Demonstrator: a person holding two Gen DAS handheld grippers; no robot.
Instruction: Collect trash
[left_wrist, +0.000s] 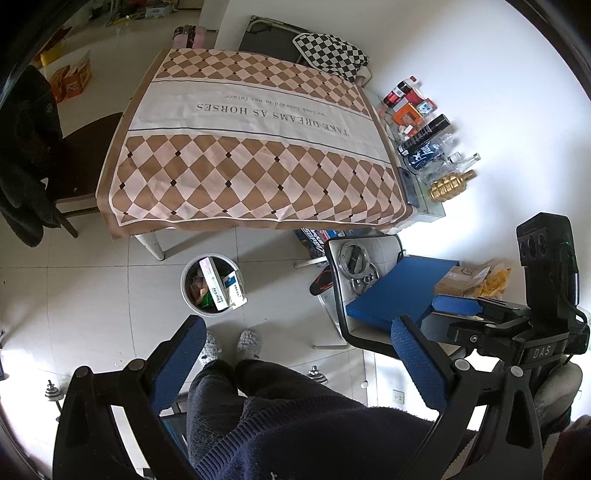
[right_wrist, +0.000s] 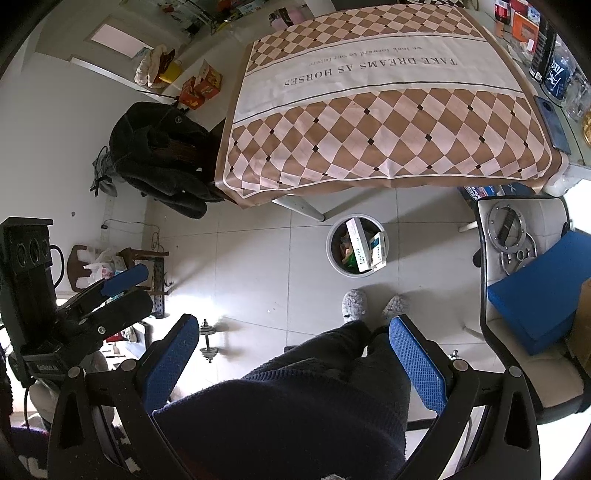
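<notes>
Left gripper (left_wrist: 297, 363): held high over the person's legs, its blue-padded fingers (left_wrist: 177, 363) spread wide with nothing between them.
Right gripper (right_wrist: 295, 363): likewise raised above the legs, fingers (right_wrist: 417, 363) wide apart and carrying nothing; seen from the left wrist view as a black body at the right edge.
Trash bin (left_wrist: 188, 291): a round white bin stood on the tiled floor just in front of the table's near edge, ahead of the person's slippers (right_wrist: 354, 302).
Trash (left_wrist: 218, 284): several cartons and boxes stuck up out of the bin, including a long white-and-green box and a blue-and-white one beside it.
Table (left_wrist: 255, 155): covered by a brown and pink diamond-check cloth printed with "TAKE DREAMS AS HORSES"; no loose items lay on the cloth.
Table's right edge: bottles, cans and small boxes (left_wrist: 424, 133) crowded along it by the wall, with a gold grenade-shaped bottle (left_wrist: 448, 186) nearest.
Chair on the left (right_wrist: 218, 162): draped with a dark jacket (right_wrist: 162, 158).
Chair on the right (right_wrist: 484, 236): held a blue flat box (right_wrist: 535, 295) and metal rings (right_wrist: 511, 236).
Floor: a small dumbbell (right_wrist: 207, 339) lay near the person's feet.
</notes>
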